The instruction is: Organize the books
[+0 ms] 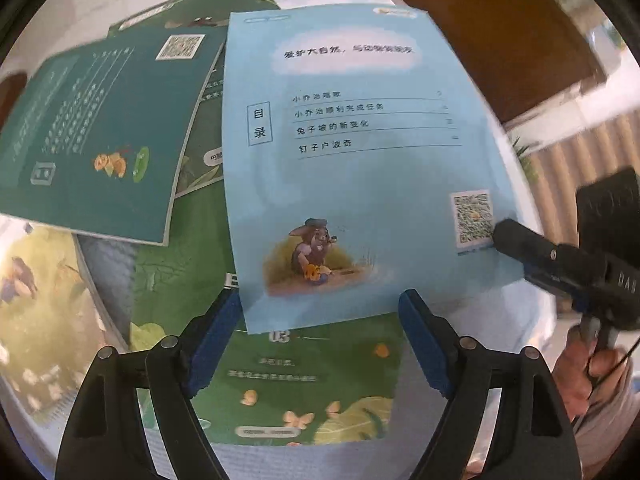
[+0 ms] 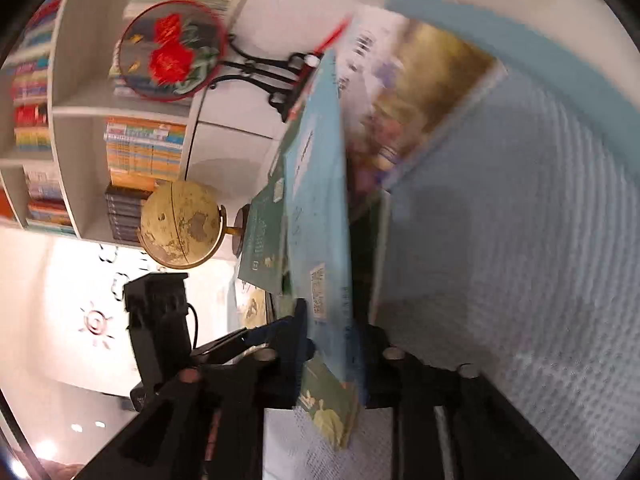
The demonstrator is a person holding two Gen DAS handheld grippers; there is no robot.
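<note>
1. In the left wrist view our light blue book [image 1: 360, 168] lies uppermost on the spread of books, back cover up, its long axis running from 12 to 6 o'clock, the title line toward 12 and the rabbit picture toward 6.
2. At its 9 o'clock side a dark green book [image 1: 100, 132] lies tilted, its long axis leaning from about 1 to 7 o'clock, overlapping other green covers beneath it.
3. Under the blue book's lower edge a green book with butterflies [image 1: 304, 384] shows toward 6 o'clock, on the pale textured cloth of the worktop [image 1: 512, 320].
4. Our right tool [image 1: 500, 236] comes in from 3 o'clock and is clamped on the blue book's right edge, just beside the square code; a hand [image 1: 592, 376] grips its handle.
5. In the right wrist view that same tool [image 2: 336, 344] has its jaws drawn together on the book edge, the blue cover [image 2: 320, 200] running away toward 12 o'clock and seen nearly edge-on; the frame is blurred.
6. Our left tool [image 1: 320, 320] stands wide apart, its blue pads [image 1: 420, 340] either side of the blue book's lower edge; we cannot tell whether they touch it.
7. A globe [image 2: 180, 224] and a bookshelf [image 2: 80, 120] sit toward 9 o'clock.
</note>
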